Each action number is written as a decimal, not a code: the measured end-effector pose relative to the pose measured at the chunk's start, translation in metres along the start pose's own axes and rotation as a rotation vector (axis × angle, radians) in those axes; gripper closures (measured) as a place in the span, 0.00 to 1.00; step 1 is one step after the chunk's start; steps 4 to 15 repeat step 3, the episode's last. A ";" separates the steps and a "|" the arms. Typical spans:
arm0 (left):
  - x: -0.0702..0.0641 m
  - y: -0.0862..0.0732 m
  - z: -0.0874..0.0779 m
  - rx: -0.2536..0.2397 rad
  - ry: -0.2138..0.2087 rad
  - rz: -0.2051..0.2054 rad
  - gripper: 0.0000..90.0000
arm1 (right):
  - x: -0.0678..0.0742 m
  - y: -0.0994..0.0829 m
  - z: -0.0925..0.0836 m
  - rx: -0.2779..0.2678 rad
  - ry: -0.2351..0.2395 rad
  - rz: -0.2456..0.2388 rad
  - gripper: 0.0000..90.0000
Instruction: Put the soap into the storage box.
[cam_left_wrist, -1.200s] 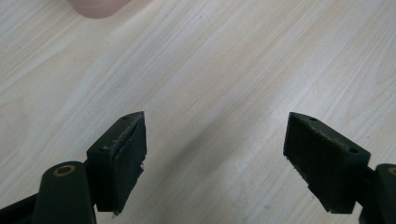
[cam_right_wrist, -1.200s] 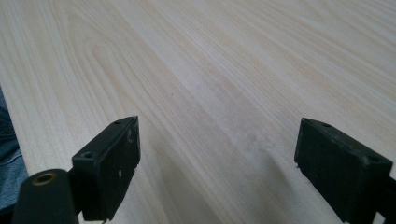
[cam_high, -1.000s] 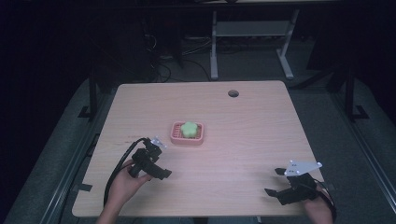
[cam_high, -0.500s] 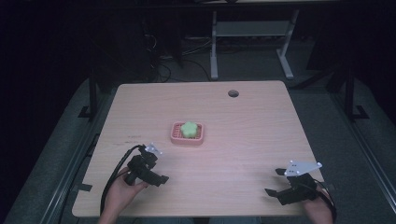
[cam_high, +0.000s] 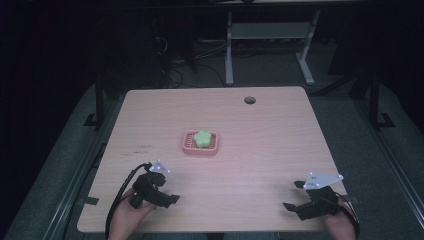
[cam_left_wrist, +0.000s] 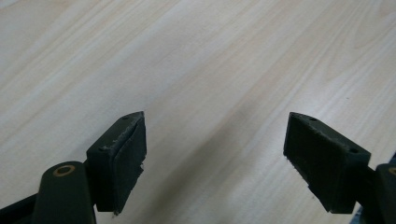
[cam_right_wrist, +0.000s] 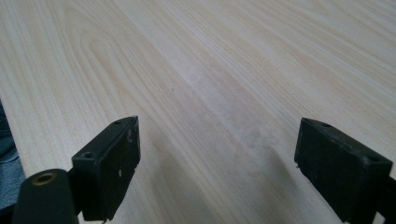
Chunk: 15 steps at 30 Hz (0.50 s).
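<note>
- A small pink tray (cam_high: 188, 146) sits near the middle of a light wood table (cam_high: 270, 145), holding a pale green, roughly flower-shaped object (cam_high: 202, 138).
- The tray's long side runs left to right across the table.
- Bare tabletop surrounds the tray; a round hole (cam_high: 249, 100) lies near the far edge.
- The left gripper (cam_high: 167, 195) and right gripper (cam_high: 295, 197) sit near the table's front edge, well apart, jaws spread and empty.

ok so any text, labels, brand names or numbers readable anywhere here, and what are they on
None: no readable text in any view.
The pink tray and the green piece in it carry no visible print.
The left gripper and right gripper have plain black pads with no markings.
The table shows bare wood grain.
</note>
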<state>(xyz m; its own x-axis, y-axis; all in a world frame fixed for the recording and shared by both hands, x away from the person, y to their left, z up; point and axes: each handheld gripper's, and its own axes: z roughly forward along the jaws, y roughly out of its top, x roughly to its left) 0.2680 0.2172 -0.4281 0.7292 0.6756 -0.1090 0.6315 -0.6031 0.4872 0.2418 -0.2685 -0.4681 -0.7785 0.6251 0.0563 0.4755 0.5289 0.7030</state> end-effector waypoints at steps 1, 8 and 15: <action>-0.002 -0.002 0.000 -0.001 0.000 0.001 0.24 | 0.000 0.000 0.000 0.001 0.001 -0.001 0.15; -0.004 -0.003 -0.001 -0.009 0.003 0.004 0.24 | 0.000 0.001 0.000 0.000 0.000 -0.005 0.15; -0.004 -0.003 -0.001 -0.009 0.003 0.004 0.24 | 0.000 0.001 0.000 0.000 0.000 -0.005 0.15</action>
